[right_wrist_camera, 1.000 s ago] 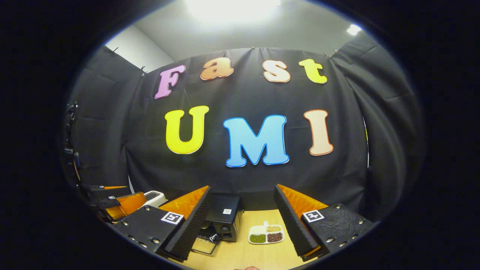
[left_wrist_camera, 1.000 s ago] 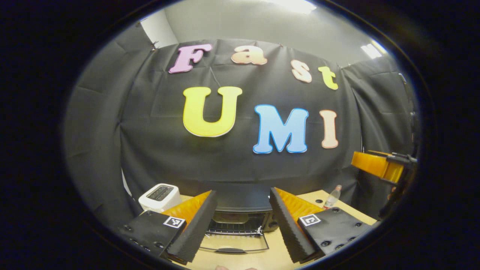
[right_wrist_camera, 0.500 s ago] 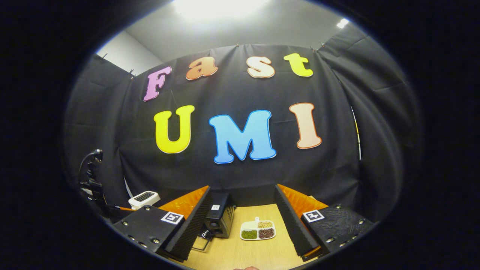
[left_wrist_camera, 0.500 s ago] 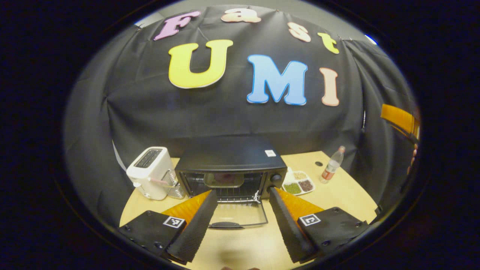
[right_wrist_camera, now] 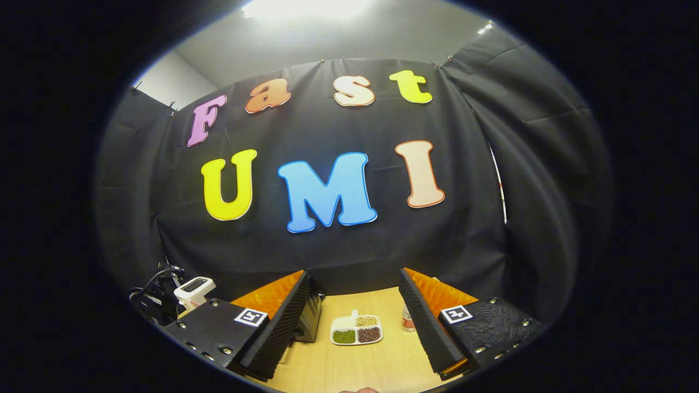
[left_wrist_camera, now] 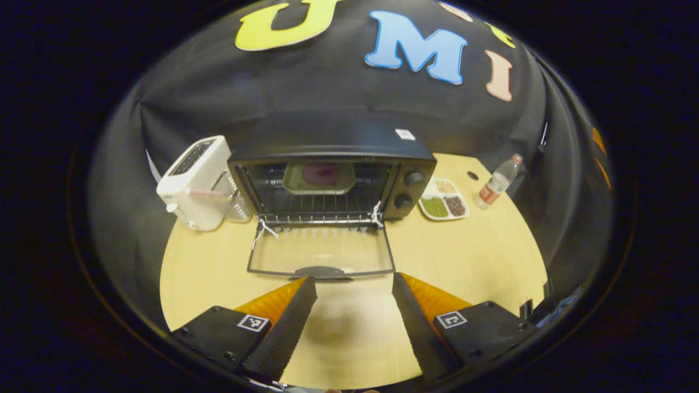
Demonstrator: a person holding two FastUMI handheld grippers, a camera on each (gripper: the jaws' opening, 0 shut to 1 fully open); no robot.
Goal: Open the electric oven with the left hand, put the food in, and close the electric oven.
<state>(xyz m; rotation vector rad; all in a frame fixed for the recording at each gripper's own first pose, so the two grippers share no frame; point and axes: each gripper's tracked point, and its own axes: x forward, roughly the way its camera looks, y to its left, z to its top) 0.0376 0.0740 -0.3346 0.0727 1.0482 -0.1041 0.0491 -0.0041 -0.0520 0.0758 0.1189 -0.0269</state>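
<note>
The black electric oven (left_wrist_camera: pixel 333 147) stands at the middle of the table with its glass door (left_wrist_camera: pixel 322 254) folded down flat. On its rack lies a pale tray (left_wrist_camera: pixel 319 177) with something purple on it. My left gripper (left_wrist_camera: pixel 354 279) hovers open just in front of the door's handle (left_wrist_camera: pixel 322 271), holding nothing. A white divided plate (left_wrist_camera: pixel 443 199) of green, brown and pale beans sits right of the oven. My right gripper (right_wrist_camera: pixel 354 274) is open and empty, held above the table with the divided plate (right_wrist_camera: pixel 356 331) ahead between its fingers and the oven's side (right_wrist_camera: pixel 311 322) to the left.
A white toaster (left_wrist_camera: pixel 196 183) stands left of the oven. A plastic bottle (left_wrist_camera: pixel 496 183) stands right of the divided plate. The round wooden table (left_wrist_camera: pixel 469 256) has bare surface in front and to the right. The black cloth wall closes in behind.
The left gripper view has tilted downward and pulled back, bringing the whole open oven and table into sight. The right gripper has swung a little to the right. The oven door stayed open throughout.
</note>
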